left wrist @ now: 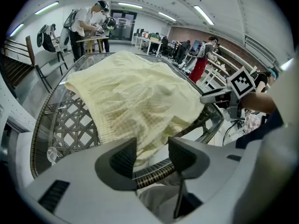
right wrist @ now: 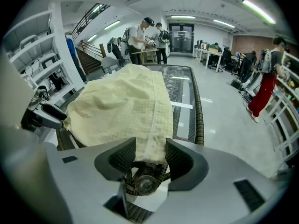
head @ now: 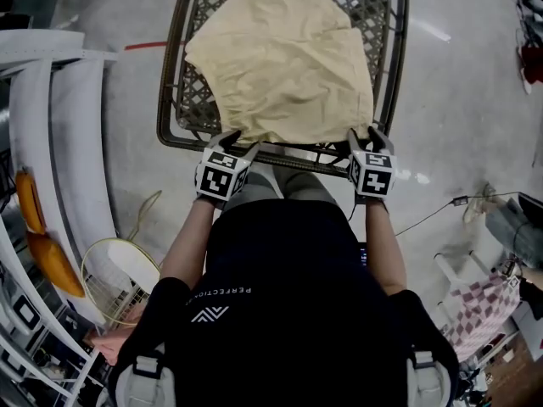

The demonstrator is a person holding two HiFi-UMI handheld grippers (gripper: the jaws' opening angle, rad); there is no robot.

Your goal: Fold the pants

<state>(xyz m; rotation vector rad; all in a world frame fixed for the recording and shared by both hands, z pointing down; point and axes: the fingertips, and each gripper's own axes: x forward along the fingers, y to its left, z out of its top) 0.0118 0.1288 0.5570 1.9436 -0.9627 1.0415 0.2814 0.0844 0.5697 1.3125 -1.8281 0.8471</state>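
Two grippers sit at the near edge of the cloth, and both stand wide open with nothing clamped. Between the jaws of the left gripper [left wrist: 152,148] the near fringe of the pale yellow pants [left wrist: 135,97] hangs over the woven rim of the glass-topped table [left wrist: 37,139]. The pads stand clear of the cloth on both sides. Between the jaws of the right gripper [right wrist: 150,150] a seamed corner of the pants fills most of the gap and brushes the pads, but it is not pinched. The rim lies directly under that corner.

Ahead of both tools the pants spread as one broad, rumpled slab over the tabletop. They run to the table's far end, with bare lattice showing to the outside of the left gripper.

The step looks like work on this near edge, most likely taking it up for a fold away from the person, though I cannot rule out that it is being laid down. For a clean grip, both jaws should go in to the same depth and catch every layer. They should stay above the rim so that no wicker is caught. Lift the two corners together, keep the edge taut between the tools, and lay it square onto the far edge.
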